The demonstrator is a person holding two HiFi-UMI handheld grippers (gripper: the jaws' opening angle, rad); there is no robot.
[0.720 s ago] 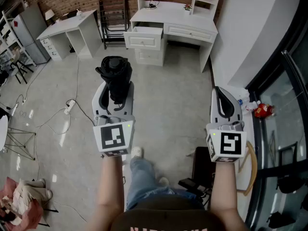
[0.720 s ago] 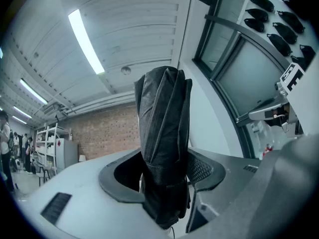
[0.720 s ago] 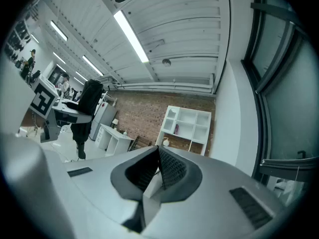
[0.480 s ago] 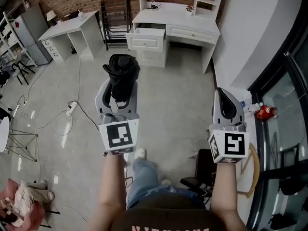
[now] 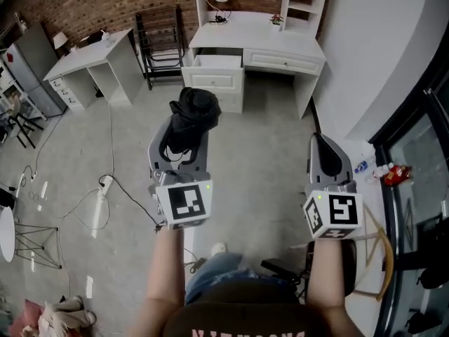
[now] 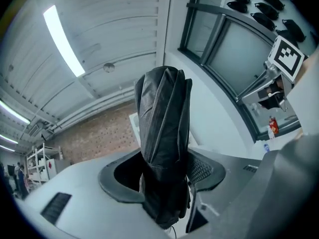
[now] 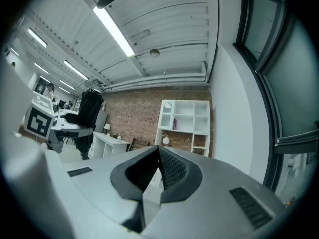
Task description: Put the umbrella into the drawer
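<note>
A folded black umbrella (image 5: 189, 121) stands upright between the jaws of my left gripper (image 5: 184, 142), which is shut on it. In the left gripper view the umbrella (image 6: 164, 143) fills the gap between the pads, its top rising above them. Ahead stands a white desk (image 5: 280, 37) with one drawer (image 5: 215, 69) pulled open at its left side. My right gripper (image 5: 324, 156) is held level at the right, jaws shut with nothing between them, as the right gripper view (image 7: 158, 171) shows. In that view the umbrella (image 7: 89, 111) and the left gripper appear at the left.
A second white desk (image 5: 95, 58) and a black rack (image 5: 161, 41) stand left of the drawer desk. A cable and power strip (image 5: 103, 188) lie on the grey floor at left. A white wall and glass partition (image 5: 421, 146) run along the right. A chair (image 5: 330, 258) is behind my right arm.
Both grippers have moved forward toward the white desk, which now looks closer. The left gripper still carries the umbrella; the right stays shut.
</note>
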